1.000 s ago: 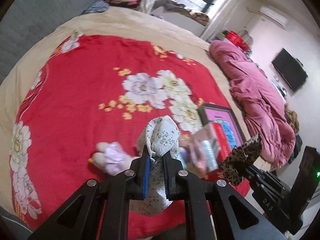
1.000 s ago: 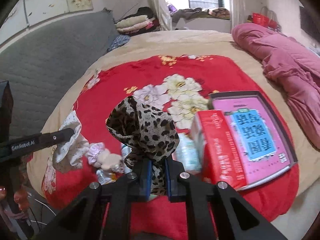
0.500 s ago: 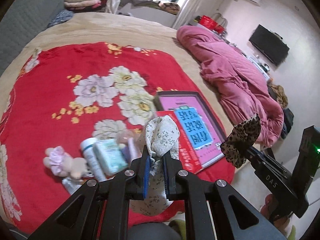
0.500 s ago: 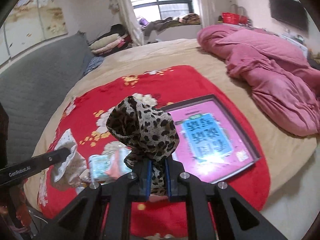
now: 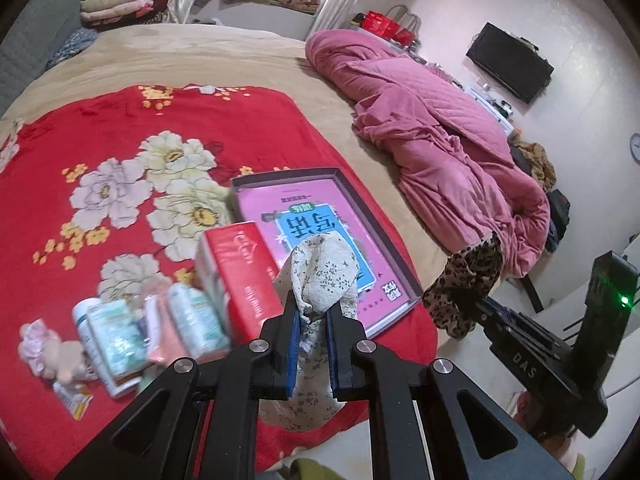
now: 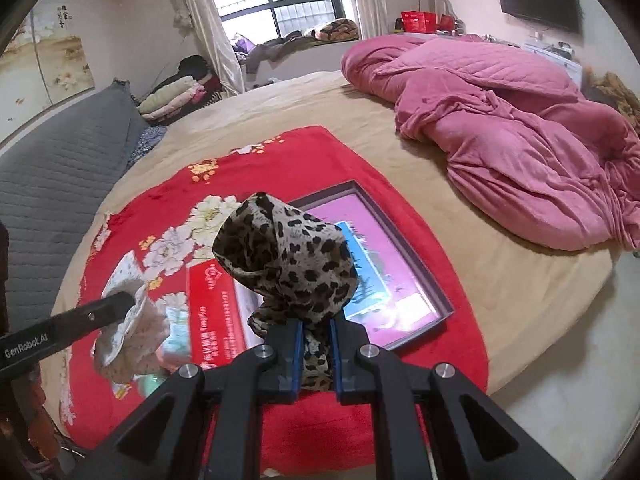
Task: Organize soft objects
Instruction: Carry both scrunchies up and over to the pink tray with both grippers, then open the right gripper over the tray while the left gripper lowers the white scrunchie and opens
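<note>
My left gripper [image 5: 313,314] is shut on a white floral cloth [image 5: 324,272], which bunches above the jaws and hangs below them. My right gripper [image 6: 316,328] is shut on a leopard-print cloth [image 6: 284,256]; it also shows in the left wrist view as a leopard-print cloth [image 5: 466,284] at the right. The floral cloth [image 6: 128,320] appears at the left of the right wrist view. Both are held above the near edge of a red flowered blanket [image 5: 120,128]. A shallow pink-lined tray [image 5: 396,268] lies on the blanket just ahead.
A red box [image 5: 240,276], several bottles and tubes [image 5: 120,340] and a pink scrunchie [image 5: 34,344] lie on the blanket left of the tray. A pink quilt [image 6: 500,120] is heaped on the beige bed at right. Folded clothes [image 5: 116,4] lie far back.
Both grippers have swung to the right along the bed's near edge, each keeping its cloth. The tray and red box now lie right ahead, and the scrunchie and bottles have slid left.
</note>
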The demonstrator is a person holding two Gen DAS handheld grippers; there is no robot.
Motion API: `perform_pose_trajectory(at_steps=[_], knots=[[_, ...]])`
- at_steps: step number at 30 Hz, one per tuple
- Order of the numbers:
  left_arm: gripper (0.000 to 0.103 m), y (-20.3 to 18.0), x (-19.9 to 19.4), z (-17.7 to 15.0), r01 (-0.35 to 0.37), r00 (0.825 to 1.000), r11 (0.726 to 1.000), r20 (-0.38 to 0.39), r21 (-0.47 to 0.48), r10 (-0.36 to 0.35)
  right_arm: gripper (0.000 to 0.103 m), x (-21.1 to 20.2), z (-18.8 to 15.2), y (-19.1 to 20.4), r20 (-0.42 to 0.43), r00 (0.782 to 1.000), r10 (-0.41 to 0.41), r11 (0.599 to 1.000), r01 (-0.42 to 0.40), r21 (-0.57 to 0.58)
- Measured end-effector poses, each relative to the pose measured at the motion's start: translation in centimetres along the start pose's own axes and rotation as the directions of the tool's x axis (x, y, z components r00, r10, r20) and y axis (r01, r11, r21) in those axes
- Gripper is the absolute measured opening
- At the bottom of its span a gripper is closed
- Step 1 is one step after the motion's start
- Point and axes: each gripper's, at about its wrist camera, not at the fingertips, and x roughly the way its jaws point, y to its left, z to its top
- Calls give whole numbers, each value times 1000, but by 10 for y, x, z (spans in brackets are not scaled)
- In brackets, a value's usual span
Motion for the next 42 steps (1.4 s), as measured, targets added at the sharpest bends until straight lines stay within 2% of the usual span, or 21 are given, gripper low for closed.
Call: perform_pose_trajectory(at_steps=[7,15,21,29,38,41,42], knots=[[11,-30,53,6,-17,998,999,-60,35,19,11,21,6,-25,-27,999,-22,1000,21,-12],[11,-59,116,4,-29,989,995,-143,93,42,11,60,8,-57,-111,992,-66,998,63,-29],[11,-63,151,6,-39,979,994,-197,104,59,11,90,11,-72,-166,984,-69,997,65,-30],[11,-63,179,-1,-55,966,991,-246,120,84,12,122,9,-73,-230,970,-77,996,65,-57],[12,-58,188,-4,-57,960,991,-264,120,88,12,149,-1,-79,-289,951,-106,994,89,-71],[12,-57,192,-5,-58,958,991,-272,118,89,15,151,-2,-84,-288,951,-111,993,98,-60],[12,-57,193,-5,-59,957,991,-274,119,90,19,151,-2,-85,-287,952,-109,994,97,-58]])
